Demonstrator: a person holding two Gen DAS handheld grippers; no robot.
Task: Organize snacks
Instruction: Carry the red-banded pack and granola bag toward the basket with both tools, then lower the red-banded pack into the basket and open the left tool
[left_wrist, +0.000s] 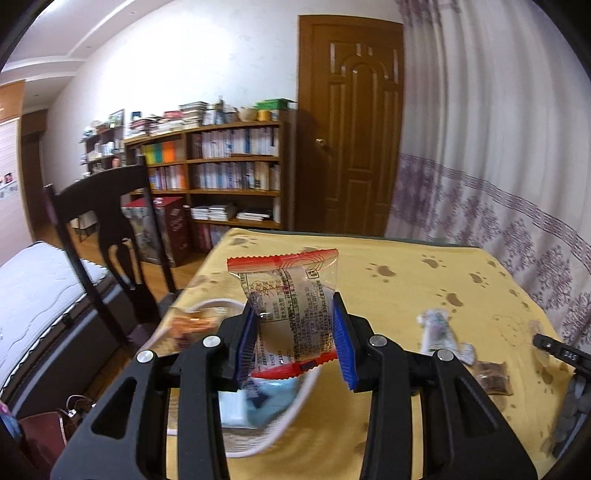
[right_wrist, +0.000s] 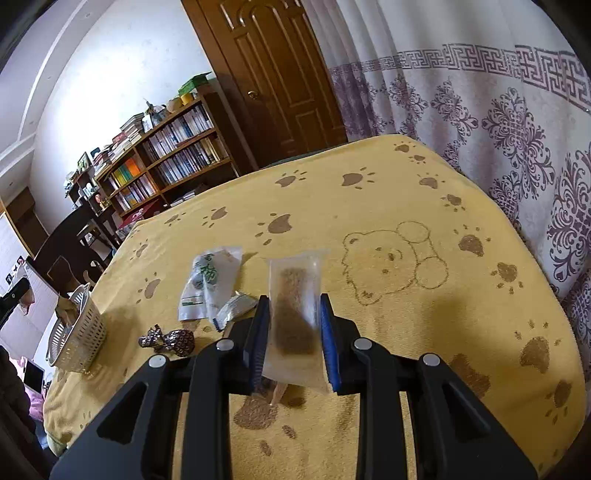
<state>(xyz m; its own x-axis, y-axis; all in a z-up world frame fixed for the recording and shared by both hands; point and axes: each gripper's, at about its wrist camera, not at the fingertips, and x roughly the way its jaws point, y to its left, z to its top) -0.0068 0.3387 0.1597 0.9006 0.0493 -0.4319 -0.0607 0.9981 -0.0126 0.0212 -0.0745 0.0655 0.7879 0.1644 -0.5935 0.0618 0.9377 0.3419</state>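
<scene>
My left gripper (left_wrist: 293, 301) is shut on a clear snack packet with red ends (left_wrist: 284, 273), pinched between the blue pads. It hangs just above a white slatted basket (left_wrist: 303, 398), which holds a blue packet (left_wrist: 258, 402) and an orange snack (left_wrist: 192, 321). My right gripper (right_wrist: 293, 299) is shut on a clear packet with a brown bar inside (right_wrist: 295, 314), held over the yellow paw-print cloth (right_wrist: 406, 184). The basket (right_wrist: 79, 332) stands at the table's left edge in the right wrist view.
A green-and-white packet (right_wrist: 210, 284) and a small silver packet (right_wrist: 236, 306) lie left of the right gripper. A metallic figurine (right_wrist: 168, 339) sits near the basket. A dark chair (left_wrist: 107, 206) stands at the table's left side; a curtain (right_wrist: 517, 129) hangs on the right.
</scene>
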